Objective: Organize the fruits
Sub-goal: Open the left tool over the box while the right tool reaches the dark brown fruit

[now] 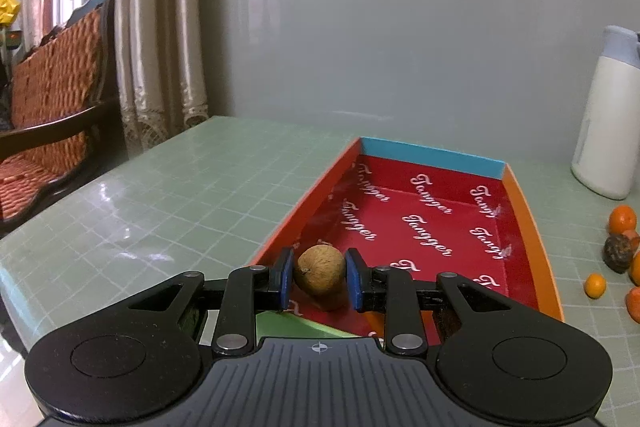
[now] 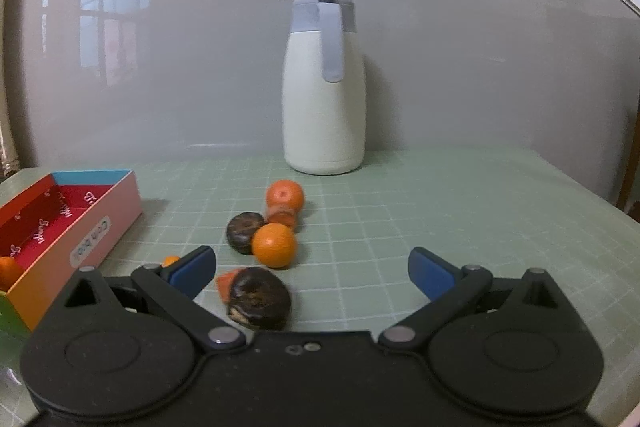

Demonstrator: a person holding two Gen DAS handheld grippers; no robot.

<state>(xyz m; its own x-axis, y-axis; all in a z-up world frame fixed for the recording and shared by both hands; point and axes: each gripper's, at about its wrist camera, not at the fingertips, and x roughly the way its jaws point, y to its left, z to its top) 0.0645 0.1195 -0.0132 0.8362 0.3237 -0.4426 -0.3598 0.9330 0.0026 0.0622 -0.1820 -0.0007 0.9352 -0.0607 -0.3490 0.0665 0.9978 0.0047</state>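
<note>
My left gripper (image 1: 319,277) is shut on a brown kiwi-like fruit (image 1: 320,275), held over the near end of a red-lined box (image 1: 528,227) with orange walls. My right gripper (image 2: 312,273) is open and empty above the green mat. Just ahead of it lie a dark wrinkled fruit (image 2: 259,297), an orange (image 2: 274,245), a second dark fruit (image 2: 243,233), and another orange (image 2: 285,195). The box shows at the left of the right wrist view (image 2: 108,223) with an orange fruit (image 2: 9,270) inside. Loose oranges (image 1: 622,219) show at the right edge of the left wrist view.
A white thermos jug (image 2: 324,91) stands at the back against the grey wall; it also shows in the left wrist view (image 1: 610,123). A small orange fruit (image 1: 595,285) lies by the box. A wooden chair (image 1: 52,99) and curtains are left of the table.
</note>
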